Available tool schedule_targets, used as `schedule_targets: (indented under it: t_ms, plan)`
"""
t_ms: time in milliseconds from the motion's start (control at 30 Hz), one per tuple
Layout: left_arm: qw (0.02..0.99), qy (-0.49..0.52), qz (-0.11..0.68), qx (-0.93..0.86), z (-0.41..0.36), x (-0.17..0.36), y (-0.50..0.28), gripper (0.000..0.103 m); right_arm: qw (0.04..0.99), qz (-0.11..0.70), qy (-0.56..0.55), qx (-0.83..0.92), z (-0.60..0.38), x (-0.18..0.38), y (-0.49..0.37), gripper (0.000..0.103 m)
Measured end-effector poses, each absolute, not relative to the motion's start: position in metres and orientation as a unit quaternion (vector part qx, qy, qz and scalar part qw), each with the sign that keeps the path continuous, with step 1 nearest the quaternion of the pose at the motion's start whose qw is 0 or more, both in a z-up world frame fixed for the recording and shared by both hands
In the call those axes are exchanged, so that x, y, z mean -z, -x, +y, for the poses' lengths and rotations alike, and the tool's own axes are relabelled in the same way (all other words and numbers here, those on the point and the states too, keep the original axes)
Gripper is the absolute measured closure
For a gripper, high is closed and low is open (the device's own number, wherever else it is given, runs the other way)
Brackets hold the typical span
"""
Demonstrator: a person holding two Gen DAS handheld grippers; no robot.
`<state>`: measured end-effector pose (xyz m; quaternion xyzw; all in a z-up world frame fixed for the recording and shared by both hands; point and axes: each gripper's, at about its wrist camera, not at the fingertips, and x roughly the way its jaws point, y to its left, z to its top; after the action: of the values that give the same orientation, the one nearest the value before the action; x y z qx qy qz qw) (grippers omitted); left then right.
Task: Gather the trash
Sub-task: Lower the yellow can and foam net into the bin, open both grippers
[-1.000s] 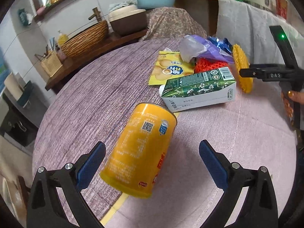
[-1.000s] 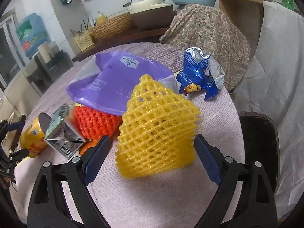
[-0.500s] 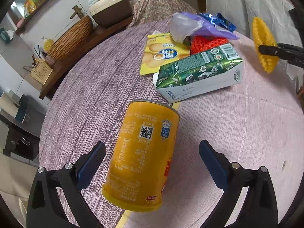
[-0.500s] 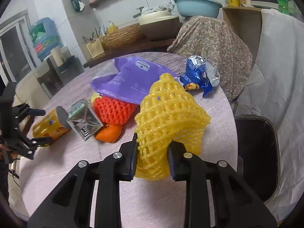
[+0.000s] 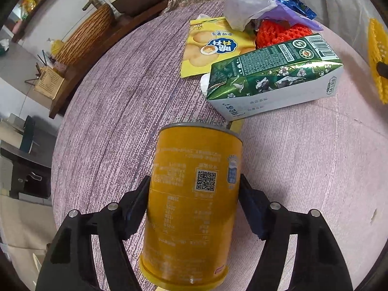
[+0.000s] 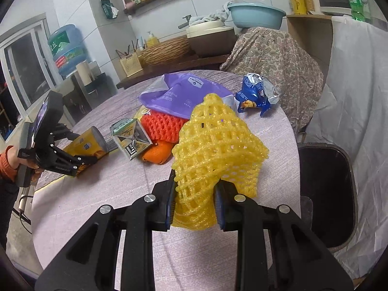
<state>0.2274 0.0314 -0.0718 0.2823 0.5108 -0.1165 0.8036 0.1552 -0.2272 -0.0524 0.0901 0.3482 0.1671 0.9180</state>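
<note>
My left gripper [image 5: 194,203] is shut on a yellow can [image 5: 194,198] that lies on the round table [image 5: 109,111]; the can [image 6: 84,143] and the left gripper [image 6: 80,162] also show in the right wrist view. My right gripper [image 6: 195,203] is shut on a yellow foam net [image 6: 213,150], held above the table [image 6: 97,206]; the net [image 5: 377,55] shows at the right edge of the left wrist view. A green milk carton [image 5: 274,77], a yellow snack wrapper [image 5: 211,48], a red foam net [image 5: 278,31], a purple bag [image 6: 184,97] and a blue wrapper [image 6: 254,94] lie beyond the can.
A black bin [image 6: 325,194] stands open beside the table's right edge. An orange peel [image 6: 157,152] lies by the carton [image 6: 131,140]. A draped chair [image 6: 274,53] and a wooden counter with a basket [image 6: 167,51] stand behind the table.
My left gripper has closed on the yellow can. My right gripper, which closed on the yellow net half a second ago, has lifted it higher above the table.
</note>
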Motion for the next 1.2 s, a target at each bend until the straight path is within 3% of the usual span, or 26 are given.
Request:
schedule_targets:
  t_ms: [500,1200]
  plan:
    - [0.884,-0.124,0.415,0.175,0.019,0.029,-0.151,0.036,0.922,0.321,-0.123,-0.177,-0.259,0.053,-0.108,0.076]
    - [0.878,-0.060,0.348,0.324,-0.137,0.018,-0.141,0.036,0.931,0.312,-0.172,-0.076,-0.366,0.078,-0.087,0.076]
